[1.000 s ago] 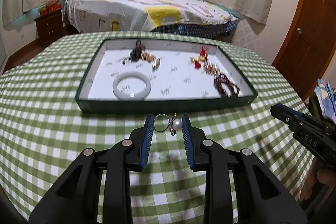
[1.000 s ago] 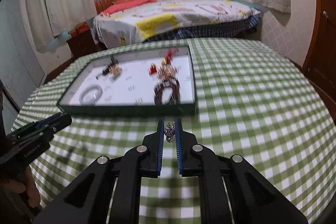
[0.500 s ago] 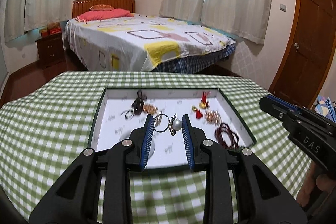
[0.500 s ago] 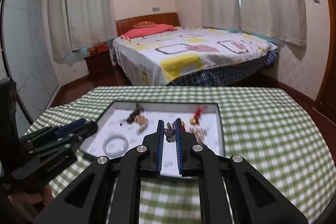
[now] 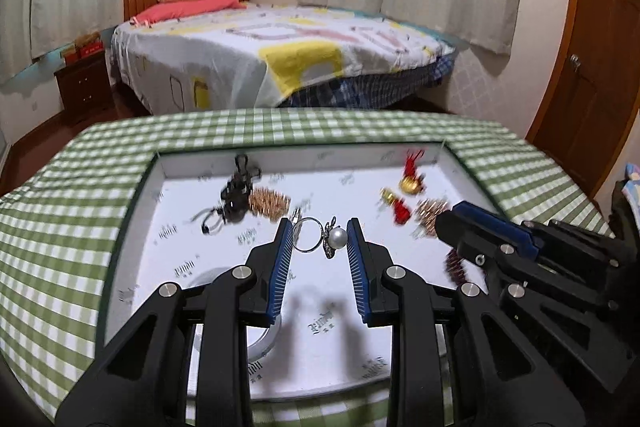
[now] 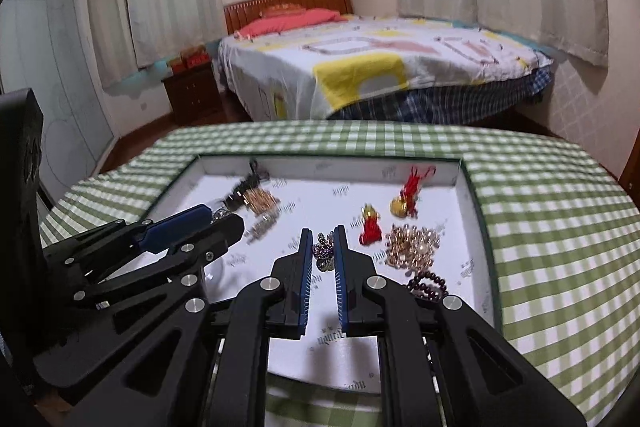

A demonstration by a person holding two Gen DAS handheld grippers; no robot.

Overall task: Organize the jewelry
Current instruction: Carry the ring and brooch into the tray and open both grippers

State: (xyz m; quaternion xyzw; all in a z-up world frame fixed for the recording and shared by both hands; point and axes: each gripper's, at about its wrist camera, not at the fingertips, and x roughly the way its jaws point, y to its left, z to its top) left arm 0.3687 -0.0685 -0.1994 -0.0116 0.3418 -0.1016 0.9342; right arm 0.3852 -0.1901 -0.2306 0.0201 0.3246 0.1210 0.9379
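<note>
Left gripper [image 5: 319,241] pinches your silver pearl ring [image 5: 316,235]; right gripper [image 6: 323,254] pinches a dark jewelled brooch [image 6: 325,251]. Both have advanced from the checked tabletop's near edge to above the white-lined, green-walled tray [image 5: 132,203], near its centre. You can probably release next.

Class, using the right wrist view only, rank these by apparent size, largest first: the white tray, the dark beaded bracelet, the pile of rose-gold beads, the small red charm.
1. White tray
2. Pile of rose-gold beads
3. Dark beaded bracelet, partly hidden behind the right gripper, so this rank is unsure
4. Small red charm
</note>
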